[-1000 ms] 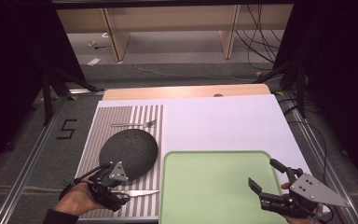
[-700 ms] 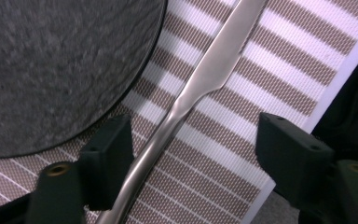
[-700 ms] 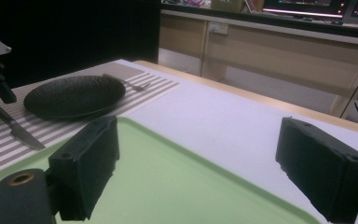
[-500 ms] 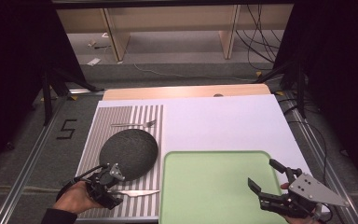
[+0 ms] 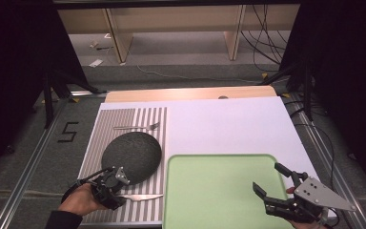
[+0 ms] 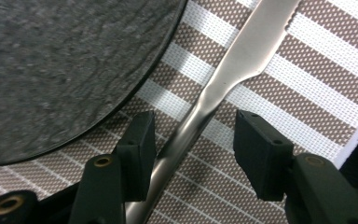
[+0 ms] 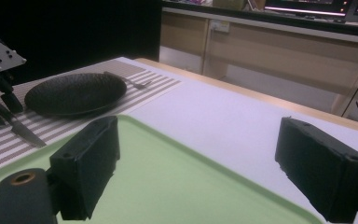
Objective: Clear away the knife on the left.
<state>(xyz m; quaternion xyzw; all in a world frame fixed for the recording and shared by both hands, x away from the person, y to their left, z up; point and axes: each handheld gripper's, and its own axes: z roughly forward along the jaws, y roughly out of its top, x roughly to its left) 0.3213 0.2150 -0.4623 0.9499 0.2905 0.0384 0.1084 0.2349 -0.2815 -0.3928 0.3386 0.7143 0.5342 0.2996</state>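
Left hand-held gripper (image 6: pixel 193 140) lowered, jaws straddling knife (image 6: pixel 223 79)

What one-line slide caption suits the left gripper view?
Open left gripper straddling a knife handle on the striped placemat, beside the dark plate.

From my feed, grey carpet floor (image 5: pixel 181 59) fills the top centre, crossed by pale wooden furniture legs (image 5: pixel 116 40). Black cables (image 5: pixel 262 33) trail at upper right, dark curtains (image 5: pixel 14 71) close both sides, and a "5" marker (image 5: pixel 67 132) sits at left.
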